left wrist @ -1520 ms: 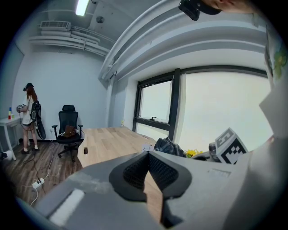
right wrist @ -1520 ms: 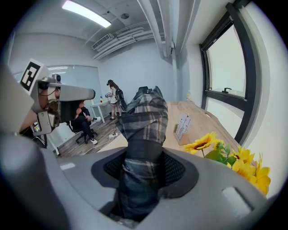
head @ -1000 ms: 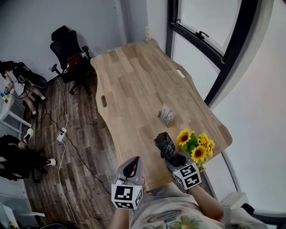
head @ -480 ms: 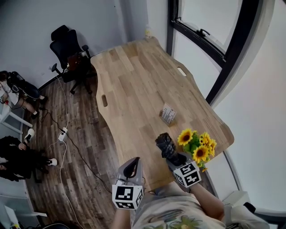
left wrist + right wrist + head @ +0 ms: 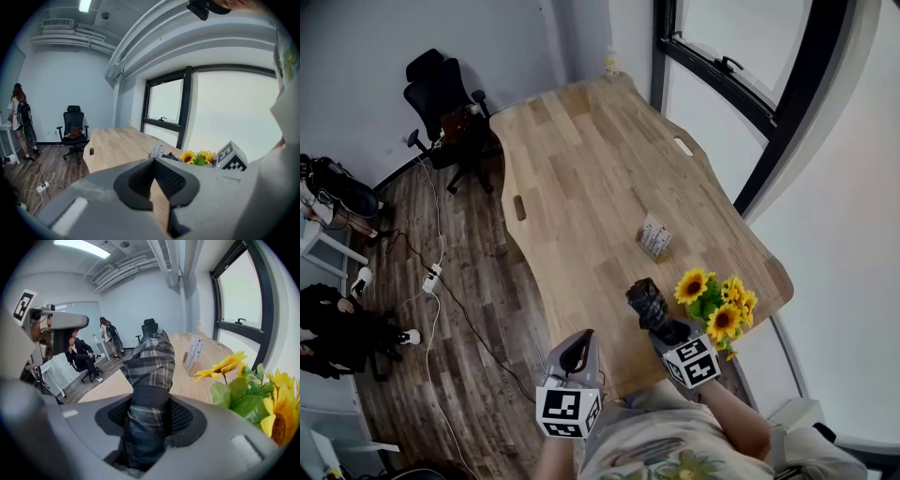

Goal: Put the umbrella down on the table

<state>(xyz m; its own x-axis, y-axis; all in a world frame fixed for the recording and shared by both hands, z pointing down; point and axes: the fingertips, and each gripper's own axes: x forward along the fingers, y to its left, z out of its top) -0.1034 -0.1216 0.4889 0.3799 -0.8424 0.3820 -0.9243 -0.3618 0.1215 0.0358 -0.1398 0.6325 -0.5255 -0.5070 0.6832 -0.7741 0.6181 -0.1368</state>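
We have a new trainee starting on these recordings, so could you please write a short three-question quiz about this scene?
1. Multiple choice: what is the right gripper shut on?
A) a folded plaid umbrella
B) a mug
C) a book
2. True or false: the left gripper is holding the umbrella.
3. Fill in: by the near corner of the table, the thing closest to the right gripper is a bunch of ____.

Key
1. A
2. False: its jaws are together with nothing between them.
3. sunflowers
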